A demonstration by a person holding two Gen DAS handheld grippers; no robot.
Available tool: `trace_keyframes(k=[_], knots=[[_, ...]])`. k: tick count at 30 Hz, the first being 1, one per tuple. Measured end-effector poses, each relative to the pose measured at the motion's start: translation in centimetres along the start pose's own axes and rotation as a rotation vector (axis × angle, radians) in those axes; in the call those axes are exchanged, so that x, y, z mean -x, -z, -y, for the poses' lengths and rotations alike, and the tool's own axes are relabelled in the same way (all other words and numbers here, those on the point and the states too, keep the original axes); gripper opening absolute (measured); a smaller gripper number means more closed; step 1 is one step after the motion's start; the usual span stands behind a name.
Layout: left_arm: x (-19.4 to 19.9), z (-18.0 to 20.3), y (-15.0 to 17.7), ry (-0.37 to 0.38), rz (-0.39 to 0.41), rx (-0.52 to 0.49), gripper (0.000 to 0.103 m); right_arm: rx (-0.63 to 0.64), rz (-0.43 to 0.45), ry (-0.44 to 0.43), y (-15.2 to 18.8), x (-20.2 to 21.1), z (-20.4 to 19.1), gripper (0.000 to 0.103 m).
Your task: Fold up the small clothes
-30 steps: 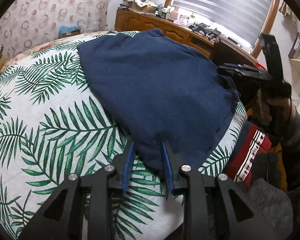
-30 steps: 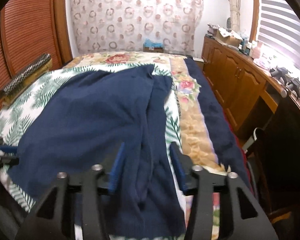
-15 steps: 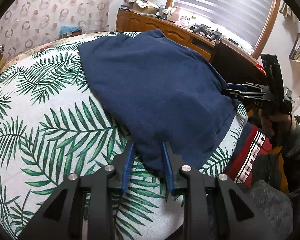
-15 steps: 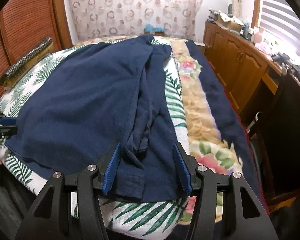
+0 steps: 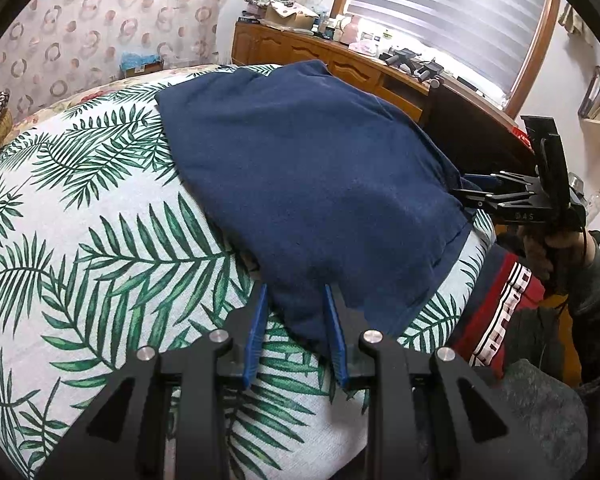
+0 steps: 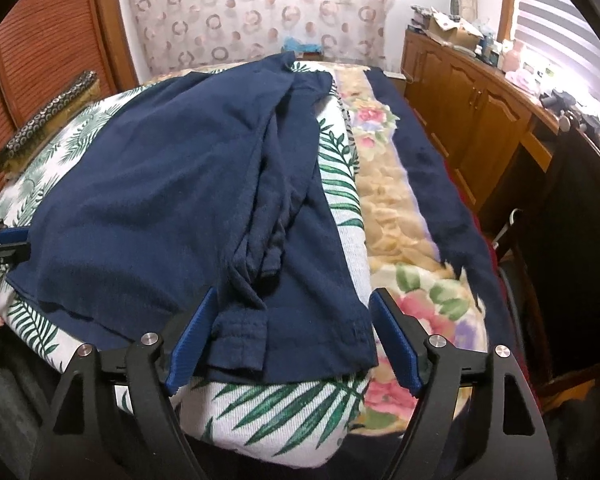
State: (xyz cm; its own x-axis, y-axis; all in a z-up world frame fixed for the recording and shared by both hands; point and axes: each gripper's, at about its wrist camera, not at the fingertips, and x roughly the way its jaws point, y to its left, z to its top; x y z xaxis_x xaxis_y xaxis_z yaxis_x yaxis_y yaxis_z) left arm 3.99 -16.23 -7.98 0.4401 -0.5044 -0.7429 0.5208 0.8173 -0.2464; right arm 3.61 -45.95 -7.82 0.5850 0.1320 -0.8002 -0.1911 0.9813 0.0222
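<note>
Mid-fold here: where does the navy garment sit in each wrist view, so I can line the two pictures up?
Left wrist view: the navy garment fills the centre, its near corner between the left gripper's fingers.
Right wrist view: the navy garment fills centre-left, its hem between the right gripper's opening jaws.
Shared landmark: the palm-leaf sheet beneath it.

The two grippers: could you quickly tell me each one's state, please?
Left gripper: shut on the navy garment corner.
Right gripper: jaws opening, garment hem between them, not pinched.
</note>
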Motion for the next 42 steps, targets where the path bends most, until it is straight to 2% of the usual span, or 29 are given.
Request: trace_keyframes(k=[7,12,16,19,21,22,23,24,25,29,33,38,42], knots=[[0.0,-0.1,0.1,0.021,-0.001,-0.001,0.026,0.004,-0.008,0.0,0.1,0.4,-0.1,0.076],[0.0,-0.1,0.4,0.069,-0.004,0.011,0.026,0.033,-0.02,-0.042,0.1,0.8,-0.9,0.046],[0.1,0.0,0.5,0.071,-0.005,0.012,0.026,0.029,-0.034,-0.074,0.0,0.7,-0.8,0.038],[0.1,0.1,0.5,0.067,-0.006,0.005,0.026,0.032,-0.037,-0.101,0.0,0.8,-0.9,0.027],[0.1,0.2,0.5,0.065,-0.008,0.001,0.026,0.036,-0.035,-0.125,0.0,0.8,-1.1,0.015],[0.1,0.2,0.5,0.07,-0.007,0.001,0.025,0.036,-0.033,-0.131,0.0,0.8,-1.2,0.014],[0.1,0.2,0.5,0.082,-0.007,0.003,0.017,0.033,-0.03,-0.134,0.0,0.8,-1.3,0.012],[0.0,0.1,0.5,0.094,-0.004,0.007,0.006,0.032,-0.025,-0.137,0.0,0.9,-1.3,0.01],[0.1,0.1,0.5,0.092,0.002,0.002,0.002,0.027,-0.012,-0.138,0.0,1.1,-1.3,0.01],[2.1,-0.2,-0.7,0.139,0.096,0.026,0.001,-0.001,0.051,-0.161,-0.6,2.4,-0.9,0.009],[4.2,-0.4,-3.2,0.113,0.188,0.028,0.0,-0.022,0.146,-0.181,-2.3,4.5,-0.6,0.008],[5.1,-1.5,-7.4,0.088,0.246,0.017,0.0,-0.018,0.246,-0.193,-5.7,5.9,-0.7,0.008],[4.2,-3.9,-11.3,0.051,0.269,0.032,0.0,-0.026,0.296,-0.203,-9.8,5.2,-0.3,0.008]])
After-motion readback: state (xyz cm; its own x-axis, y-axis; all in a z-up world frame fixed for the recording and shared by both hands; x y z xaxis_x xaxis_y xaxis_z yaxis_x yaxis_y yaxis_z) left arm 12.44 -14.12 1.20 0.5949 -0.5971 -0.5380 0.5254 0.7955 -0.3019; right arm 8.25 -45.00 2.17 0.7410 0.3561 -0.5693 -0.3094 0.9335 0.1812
